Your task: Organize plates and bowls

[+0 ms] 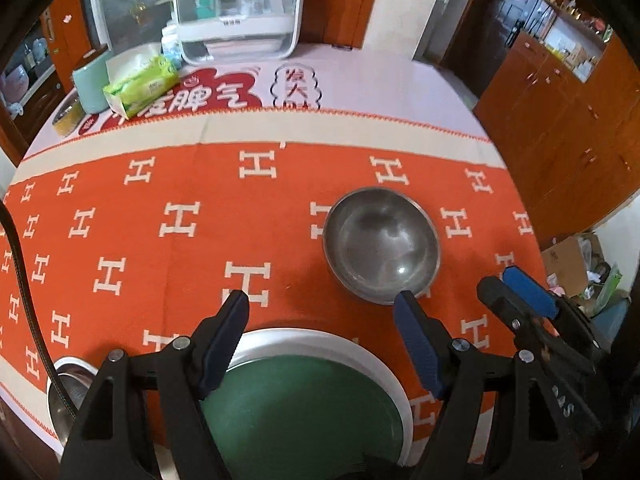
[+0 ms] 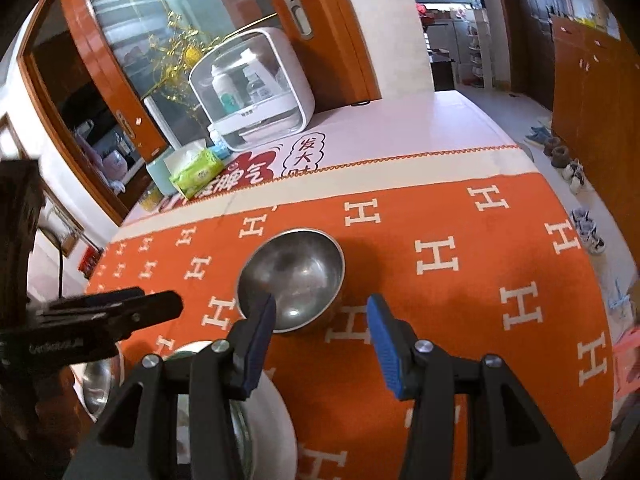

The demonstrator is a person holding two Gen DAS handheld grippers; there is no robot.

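A steel bowl (image 1: 382, 244) sits upright and empty on the orange cloth; it also shows in the right wrist view (image 2: 294, 280). A white-rimmed plate with a green centre (image 1: 316, 404) lies at the near edge, under my left gripper (image 1: 324, 300), which is open and empty above it. A second steel bowl (image 1: 66, 384) sits at the near left. My right gripper (image 2: 322, 304) is open and empty, just short of the middle bowl; it also shows in the left wrist view (image 1: 504, 280). The plate's white rim (image 2: 276, 420) shows below its left finger.
An orange H-patterned cloth (image 1: 160, 208) covers the table. At the back stand a white-framed clear cabinet (image 1: 240, 12), a green tissue pack (image 1: 140, 86), a pale green canister (image 1: 90, 82) and a small tin (image 1: 68, 118). Wooden cupboards (image 1: 568, 120) stand right.
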